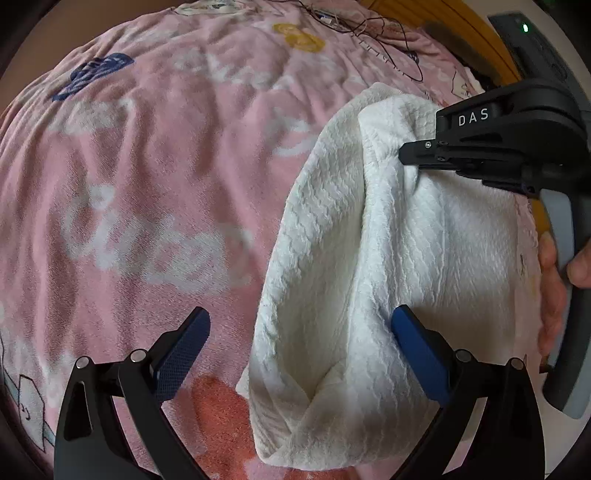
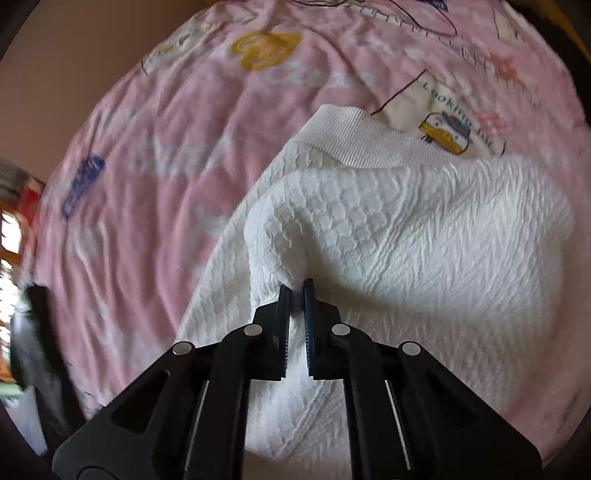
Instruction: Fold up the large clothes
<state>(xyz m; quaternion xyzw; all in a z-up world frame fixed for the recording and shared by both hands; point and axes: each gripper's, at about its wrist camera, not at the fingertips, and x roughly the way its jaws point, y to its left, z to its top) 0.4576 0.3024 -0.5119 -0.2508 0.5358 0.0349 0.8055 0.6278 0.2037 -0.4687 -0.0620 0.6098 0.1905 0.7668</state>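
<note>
A white textured knit garment (image 1: pixel 369 258) lies bunched on a pink patterned blanket (image 1: pixel 147 166). In the right wrist view the same garment (image 2: pixel 406 229) shows its ribbed hem (image 2: pixel 354 144) at the far side. My right gripper (image 2: pixel 296 291) is shut on a raised fold of the garment, with the cloth pinched between its pads. From the left wrist view the right gripper (image 1: pixel 413 155) comes in from the right, held by a hand (image 1: pixel 554 288). My left gripper (image 1: pixel 301 332) stands open, one finger over the blanket and the other on the cloth.
The pink blanket (image 2: pixel 166 184) covers the bed all around the garment. Thin dark cables (image 1: pixel 369 26) lie at its far edge. A wooden bed frame (image 1: pixel 461 29) shows at the top right, and a bright window (image 2: pixel 11 236) sits at the left edge.
</note>
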